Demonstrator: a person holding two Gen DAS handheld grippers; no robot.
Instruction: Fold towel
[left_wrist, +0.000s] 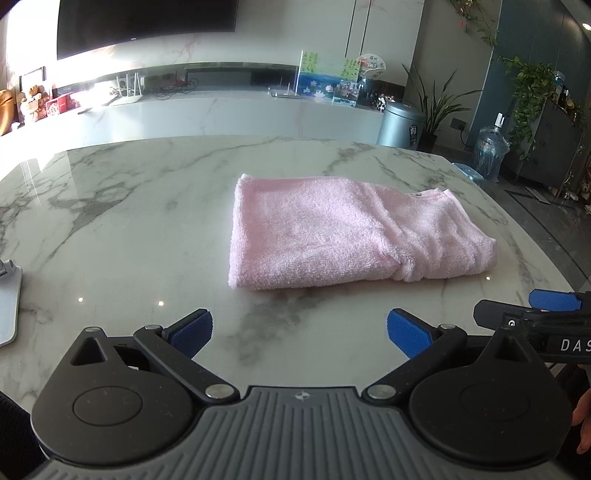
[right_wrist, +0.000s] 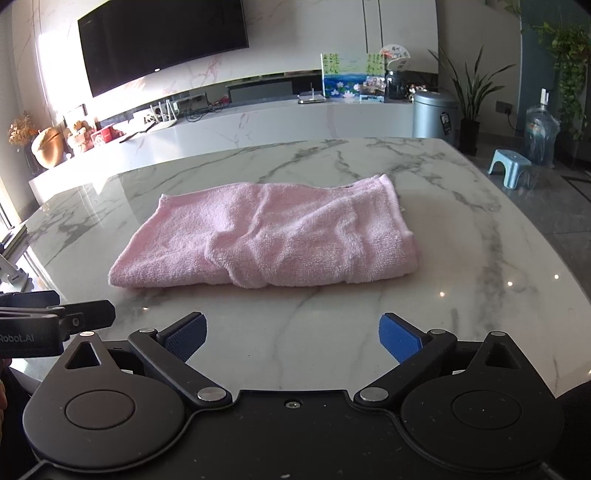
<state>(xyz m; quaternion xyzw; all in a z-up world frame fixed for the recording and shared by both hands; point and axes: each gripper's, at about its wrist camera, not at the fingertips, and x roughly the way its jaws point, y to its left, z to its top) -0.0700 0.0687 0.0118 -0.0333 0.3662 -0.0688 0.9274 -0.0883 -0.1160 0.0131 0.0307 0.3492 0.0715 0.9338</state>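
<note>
Pink terry towel (left_wrist: 354, 232), folded, on marble table (left_wrist: 129, 206).
Soft, light, limp, likely grippy; pinch at layered corner/hem. Left gripper (left_wrist: 299, 332) & right gripper (right_wrist: 291, 336) both wide open, empty, short of towel.

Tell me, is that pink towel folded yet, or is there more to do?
Mostly done, it seems: the pink towel lies on the marble table as a doubled-up rectangle, though rumpled near its front edge. Nothing is in hand: the left gripper and right gripper both hang open short of it, fingers empty. What may remain is one more fold or smoothing.
</note>
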